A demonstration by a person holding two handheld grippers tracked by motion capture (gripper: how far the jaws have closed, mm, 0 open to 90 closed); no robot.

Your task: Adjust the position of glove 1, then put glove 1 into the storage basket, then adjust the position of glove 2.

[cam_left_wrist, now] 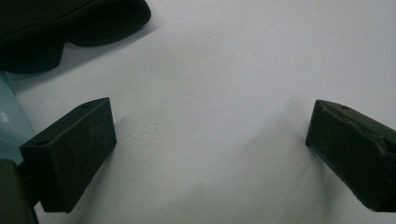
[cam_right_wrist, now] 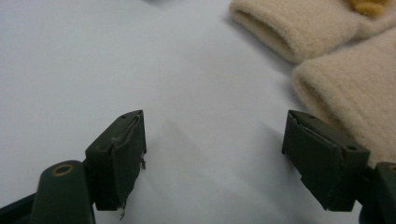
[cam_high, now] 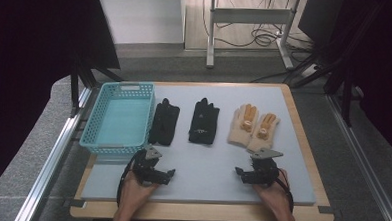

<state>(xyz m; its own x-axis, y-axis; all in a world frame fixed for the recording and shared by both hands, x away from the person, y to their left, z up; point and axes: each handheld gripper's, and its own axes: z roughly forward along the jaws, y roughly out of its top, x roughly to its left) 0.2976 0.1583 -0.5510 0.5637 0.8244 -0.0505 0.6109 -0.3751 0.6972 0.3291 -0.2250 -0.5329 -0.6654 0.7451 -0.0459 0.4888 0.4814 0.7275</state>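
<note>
Both grippers rest low over the pale mat (cam_high: 206, 166), each in a person's hand. My left gripper (cam_high: 167, 174) is open, its jaws (cam_left_wrist: 210, 123) wide apart over bare mat. A black glove (cam_left_wrist: 70, 28) lies just ahead to its left, beside the teal basket (cam_left_wrist: 9, 126). My right gripper (cam_high: 240, 171) is open too, and between its jaws (cam_right_wrist: 215, 128) is only bare mat. The cuffs of two cream gloves (cam_right_wrist: 336, 60) lie close ahead on its right. From above, two black gloves (cam_high: 164, 121) (cam_high: 204, 122) and the cream pair (cam_high: 253, 125) lie in a row.
The empty teal basket (cam_high: 118, 117) stands at the mat's left side, next to the first black glove. The mat lies on a wooden table (cam_high: 204, 211) with metal rails along both sides. Desk legs and cables stand on the floor beyond.
</note>
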